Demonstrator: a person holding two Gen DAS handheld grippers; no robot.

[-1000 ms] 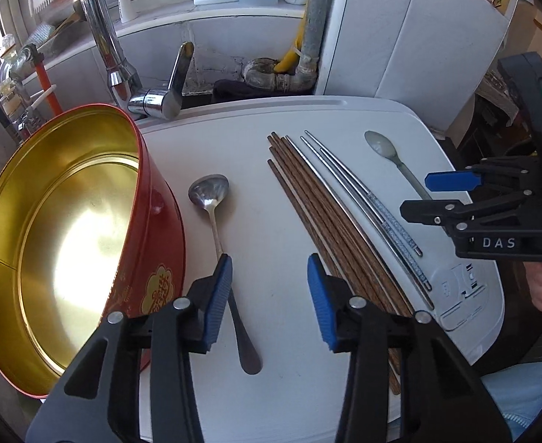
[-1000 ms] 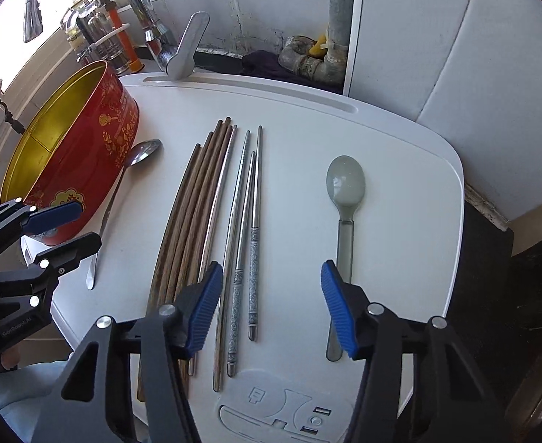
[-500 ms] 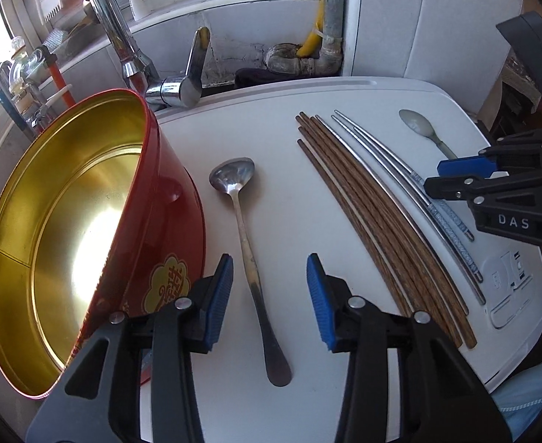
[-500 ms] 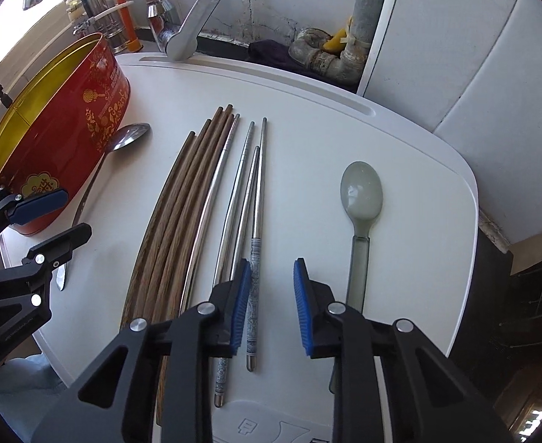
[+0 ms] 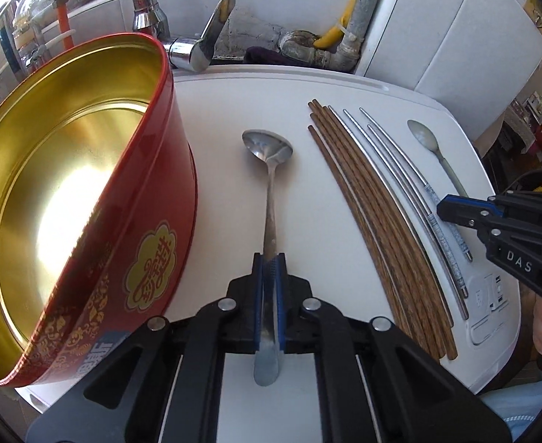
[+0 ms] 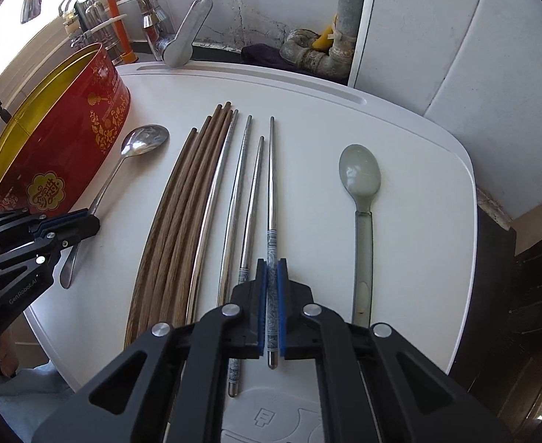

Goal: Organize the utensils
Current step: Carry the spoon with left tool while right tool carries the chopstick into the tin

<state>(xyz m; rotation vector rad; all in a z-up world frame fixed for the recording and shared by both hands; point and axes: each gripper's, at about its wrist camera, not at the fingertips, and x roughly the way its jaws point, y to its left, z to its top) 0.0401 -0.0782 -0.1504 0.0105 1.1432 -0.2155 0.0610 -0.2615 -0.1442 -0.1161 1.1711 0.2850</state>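
One red tin (image 5: 130, 221) with a gold inside stands at the left edge of the white tabletop (image 5: 234, 110); what shows of its interior holds nothing (its near rim is cut off). Right of it lie the metal spoon (image 5: 269, 170), wooden chopsticks (image 6: 182, 199), steel chopsticks (image 6: 247, 184) and a grey spoon (image 6: 359, 184). The left tongs (image 5: 270, 269) are closing, pads pressed on the metal spoon's handle. The right tongs (image 6: 271, 277) are clamped on the rightmost patterned chopstick (image 6: 271, 221), its end protruding below.
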